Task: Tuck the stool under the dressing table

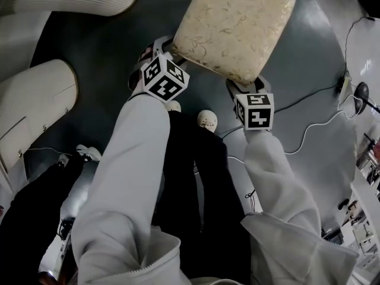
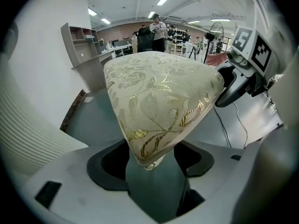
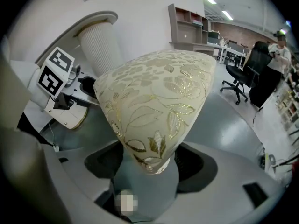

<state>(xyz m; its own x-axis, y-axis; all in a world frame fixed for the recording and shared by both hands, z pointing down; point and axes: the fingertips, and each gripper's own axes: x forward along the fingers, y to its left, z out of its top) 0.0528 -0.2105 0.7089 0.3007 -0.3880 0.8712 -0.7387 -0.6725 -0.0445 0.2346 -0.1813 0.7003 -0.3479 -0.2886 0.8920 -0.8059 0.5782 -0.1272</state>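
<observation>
A square stool with a cream cushion patterned in gold leaves stands out on the dark grey floor; its legs do not show from above. All places below are given from this stool.

The left gripper is at the stool's near left corner and the right gripper is at its near right corner, both pointing steeply down. In the left gripper view, the cushion corner sits between the jaws of the left gripper. The jaws stand wide and lie against both sides of the fabric, holding the corner. The right gripper view shows the same at the other corner: the wide jaws of the right gripper are closed on the cushion.

White sleeves run from the person toward both grippers.

To the stool's left, and apart from it, stand white furniture pieces with ribbed, rounded fronts. The stool is not under them.

To the stool's right, a white cable trails over the floor.

Beyond the stool's far side, in the left gripper view, stand a grey open shelf unit against a white wall and people further back. In the right gripper view, a black office chair stands behind the stool's right side.
</observation>
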